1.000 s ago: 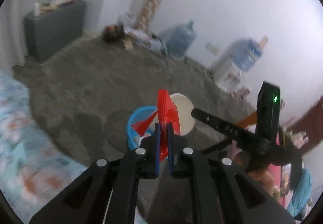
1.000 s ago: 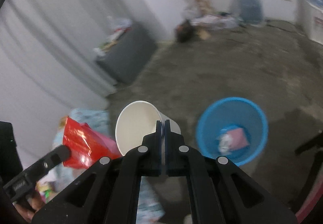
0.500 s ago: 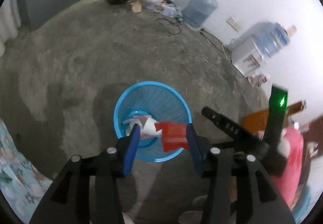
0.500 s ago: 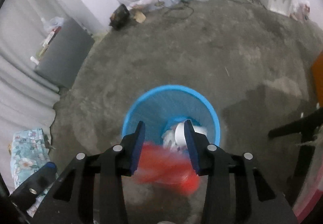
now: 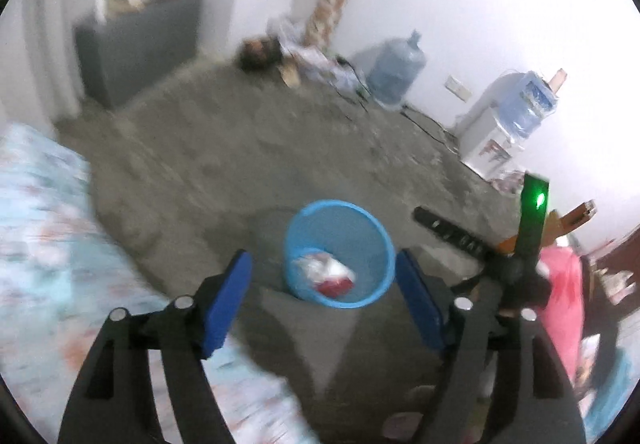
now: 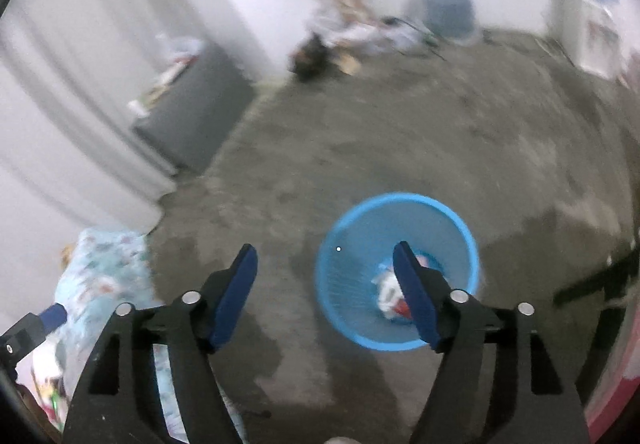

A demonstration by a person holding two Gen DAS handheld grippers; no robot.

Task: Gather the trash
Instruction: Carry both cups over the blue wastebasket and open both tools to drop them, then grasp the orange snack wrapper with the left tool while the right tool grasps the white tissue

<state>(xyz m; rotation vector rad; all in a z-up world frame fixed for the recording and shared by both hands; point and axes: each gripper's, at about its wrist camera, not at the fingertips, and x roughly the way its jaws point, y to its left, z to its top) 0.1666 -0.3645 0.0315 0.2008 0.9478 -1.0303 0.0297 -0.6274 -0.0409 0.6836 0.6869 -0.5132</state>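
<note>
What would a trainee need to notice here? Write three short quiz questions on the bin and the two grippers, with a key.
1. True or false: the left gripper grips a red wrapper.
2. Where does the trash lie? A) on the floor beside the blue bin B) inside the blue bin C) on the flowered bedding
3. Fill in: the right gripper stands ___, with nothing between its pads.

Key:
1. False: its jaws have just been opening and nothing is between them.
2. B: white and red pieces lie at the bottom of the bin.
3. Open: its jaws have just been opening too.
</note>
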